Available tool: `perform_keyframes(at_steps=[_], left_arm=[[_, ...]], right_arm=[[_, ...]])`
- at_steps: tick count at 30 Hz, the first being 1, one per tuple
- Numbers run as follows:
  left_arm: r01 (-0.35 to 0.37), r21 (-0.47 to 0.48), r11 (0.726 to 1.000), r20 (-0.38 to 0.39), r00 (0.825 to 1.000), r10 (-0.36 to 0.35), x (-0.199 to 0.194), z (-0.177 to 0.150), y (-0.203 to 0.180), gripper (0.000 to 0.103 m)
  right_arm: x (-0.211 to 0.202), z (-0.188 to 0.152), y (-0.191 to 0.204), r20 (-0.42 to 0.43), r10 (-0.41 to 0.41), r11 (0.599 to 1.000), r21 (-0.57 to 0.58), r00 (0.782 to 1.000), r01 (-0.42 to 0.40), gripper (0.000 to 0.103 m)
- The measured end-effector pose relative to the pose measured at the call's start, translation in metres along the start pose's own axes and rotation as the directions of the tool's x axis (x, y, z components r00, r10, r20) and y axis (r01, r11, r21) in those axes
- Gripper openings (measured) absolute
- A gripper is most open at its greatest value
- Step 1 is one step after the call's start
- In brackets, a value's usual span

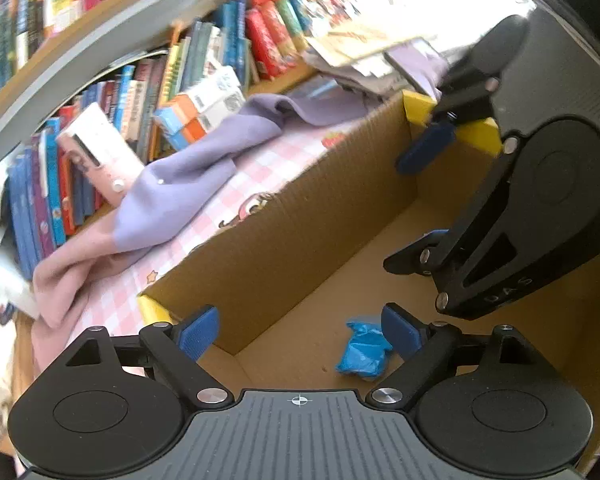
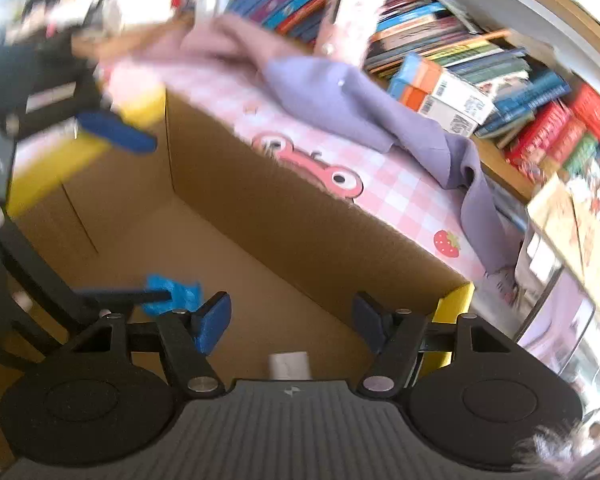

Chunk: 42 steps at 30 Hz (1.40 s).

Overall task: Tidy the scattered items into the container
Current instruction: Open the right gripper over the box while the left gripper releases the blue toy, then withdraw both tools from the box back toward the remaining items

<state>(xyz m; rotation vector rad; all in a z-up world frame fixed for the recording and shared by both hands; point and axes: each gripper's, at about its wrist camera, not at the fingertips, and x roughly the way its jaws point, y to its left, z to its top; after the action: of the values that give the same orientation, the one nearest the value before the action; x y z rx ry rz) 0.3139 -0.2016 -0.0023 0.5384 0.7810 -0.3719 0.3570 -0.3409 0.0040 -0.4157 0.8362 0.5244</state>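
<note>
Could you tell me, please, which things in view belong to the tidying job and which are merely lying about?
Part of the job:
- cardboard box, the container
- blue packet, on the box floor
- small white item, on the box floor
- left gripper and right gripper, both open over the box

Lying about:
- lilac cloth on the checked tablecloth
- books on the shelves

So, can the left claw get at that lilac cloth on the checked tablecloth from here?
Probably not directly: the open left claw sits inside the cardboard box, whose wall stands between it and the lilac cloth.
</note>
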Motion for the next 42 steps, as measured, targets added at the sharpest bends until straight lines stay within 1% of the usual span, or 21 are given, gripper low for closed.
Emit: perform_keyframes(at_steps=[2,6,9,12,16,22,23,24,30,32,35,36,38,42], left_arm=[[0.004,-0.038,0.999,0.030,1.000,-0.003,-0.012,0.000,0.005,0.091],[-0.006,-0.087,0.996,0.112,0.994,0.016,-0.041,-0.002,0.013,0.092],[-0.003,-0.123,0.992,0.168,0.985,0.024,-0.064,-0.006,0.018,0.093],[0.003,-0.171,0.985,0.220,0.975,0.035,-0.085,-0.014,0.021,0.095],[0.023,-0.222,0.975,0.267,0.963,0.038,-0.110,-0.028,0.023,0.096],[0.023,-0.306,0.952,0.306,0.949,0.076,-0.139,-0.057,0.023,0.097],[0.029,-0.317,0.948,0.312,0.947,0.076,-0.143,-0.062,0.022,0.097],[0.036,-0.324,0.945,0.318,0.945,0.073,-0.146,-0.067,0.022,0.097],[0.042,-0.343,0.938,0.341,0.937,0.082,-0.171,-0.102,0.027,0.097],[0.043,-0.364,0.930,0.338,0.937,0.089,-0.181,-0.117,0.029,0.097],[0.048,-0.403,0.914,0.334,0.937,0.098,-0.195,-0.143,0.033,0.099],[0.049,-0.414,0.909,0.329,0.939,0.099,-0.198,-0.151,0.034,0.099],[0.051,-0.426,0.903,0.316,0.944,0.096,-0.204,-0.166,0.035,0.099],[0.038,-0.428,0.903,0.301,0.948,0.103,-0.218,-0.195,0.034,0.099]], right_arm=[[-0.013,0.000,0.001,0.034,-0.008,1.000,0.022,0.999,0.007,0.065],[-0.042,0.001,0.008,0.099,-0.049,0.997,0.059,0.994,0.044,0.065],[-0.066,0.000,0.015,0.148,-0.085,0.990,0.121,0.985,0.067,0.066],[-0.087,-0.002,0.021,0.191,-0.141,0.980,0.165,0.971,0.110,0.067],[-0.112,-0.011,0.036,0.236,-0.223,0.958,0.233,0.946,0.168,0.069],[-0.145,-0.036,0.066,0.273,-0.332,0.909,0.350,0.903,0.228,0.073],[-0.150,-0.040,0.072,0.284,-0.351,0.898,0.371,0.892,0.235,0.077],[-0.153,-0.044,0.078,0.293,-0.367,0.889,0.389,0.883,0.241,0.078],[-0.174,-0.057,0.117,0.308,-0.454,0.841,0.457,0.836,0.289,0.079],[-0.180,-0.060,0.133,0.305,-0.486,0.823,0.474,0.819,0.312,0.081],[-0.186,-0.066,0.158,0.309,-0.514,0.810,0.482,0.800,0.334,0.084],[-0.188,-0.069,0.166,0.307,-0.521,0.807,0.481,0.797,0.343,0.084],[-0.190,-0.073,0.183,0.292,-0.528,0.801,0.483,0.798,0.353,0.084],[-0.190,-0.085,0.216,0.261,-0.517,0.801,0.485,0.815,0.352,0.084]])
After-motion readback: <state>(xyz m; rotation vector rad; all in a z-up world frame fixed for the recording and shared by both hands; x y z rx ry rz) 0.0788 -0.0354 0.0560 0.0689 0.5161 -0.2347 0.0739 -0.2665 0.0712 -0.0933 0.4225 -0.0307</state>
